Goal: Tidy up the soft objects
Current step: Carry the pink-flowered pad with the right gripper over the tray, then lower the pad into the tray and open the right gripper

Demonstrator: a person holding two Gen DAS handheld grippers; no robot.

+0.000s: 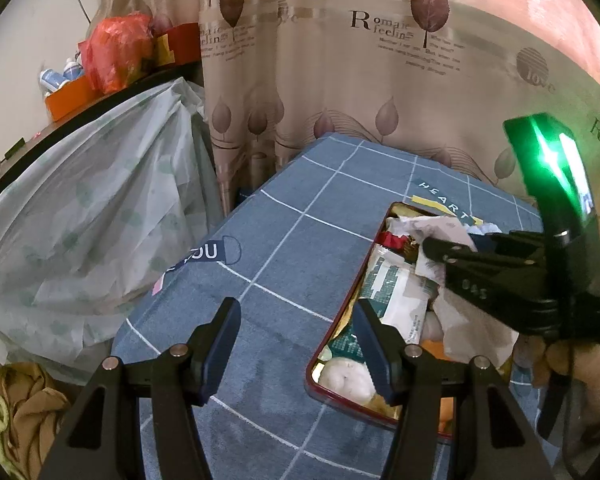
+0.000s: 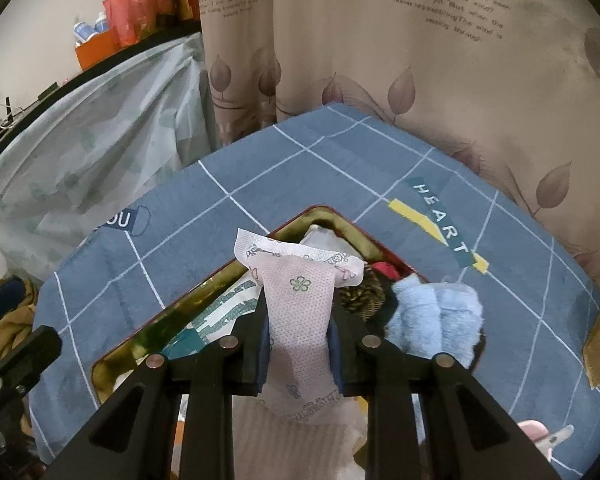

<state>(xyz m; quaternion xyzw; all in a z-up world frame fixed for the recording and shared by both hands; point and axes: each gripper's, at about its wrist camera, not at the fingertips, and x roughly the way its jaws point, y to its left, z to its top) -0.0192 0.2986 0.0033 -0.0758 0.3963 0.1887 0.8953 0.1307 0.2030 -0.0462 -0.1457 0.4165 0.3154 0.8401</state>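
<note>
My right fingers (image 2: 262, 344) are pinched on a white embossed tissue (image 2: 300, 304) printed with small flowers, its top edge flopping forward above the right gripper (image 2: 299, 354) and its lower part hanging down between the black arms. The tissue is lifted over the gold-lined tray (image 2: 204, 286) with a red rim, which is packed with soft things: a fluffy light-blue cloth (image 2: 436, 320) just right of my grip, a white and teal packet (image 2: 220, 316) on the left, something red (image 2: 386, 269) and a dark patterned piece (image 2: 360, 294) further back. In the left wrist view the right gripper (image 1: 456, 256) reaches in from the right, tilted down over the tray (image 1: 332, 344), a green light glowing on its body. My left gripper (image 1: 296, 340) hovers low at the tray's near-left edge with its fingers (image 1: 220, 344) spread wide and holding nothing; its right finger overlaps the tray rim, its left finger is over bare cloth. The tray sits on a blue tablecloth (image 1: 284, 240) with a white grid and the word HEART. Behind the table hangs a beige curtain (image 1: 340, 60) with leaf prints. To the left, a pale plastic sheet (image 1: 92, 200) drapes over furniture topped by an orange box (image 1: 70, 96) and a red bag (image 1: 116, 52). Crumpled brown fabric (image 1: 24, 408) lies at lower left.
</note>
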